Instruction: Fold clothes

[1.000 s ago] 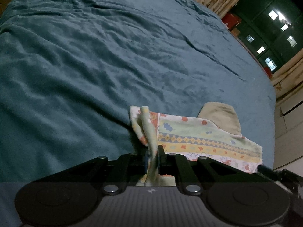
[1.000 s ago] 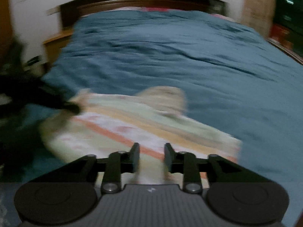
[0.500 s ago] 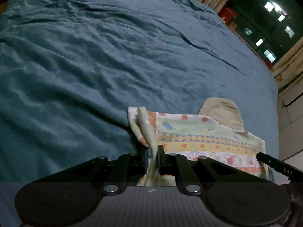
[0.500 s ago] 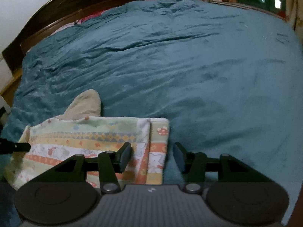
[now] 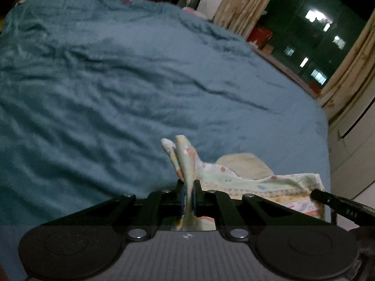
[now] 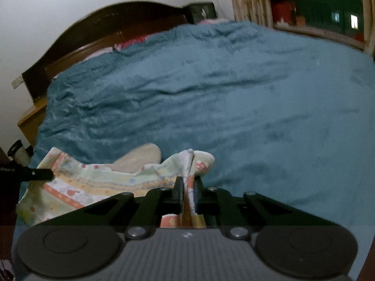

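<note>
both jaws pinch cloth: the left gripper (image 5: 187,195) clamps one bunched corner of the garment (image 5: 257,185), and the right gripper (image 6: 188,194), its jaws just closed, clamps the other corner. garment sags between them over the near edge of the blanket (image 5: 117,93). headboard (image 6: 105,30) stands beyond the blanket's far end.

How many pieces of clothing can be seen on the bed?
1. A patterned garment lies at the near edge of the blue blanket, one corner pinched in the left tool, the other in the right tool. Others may lie outside the view.
</note>
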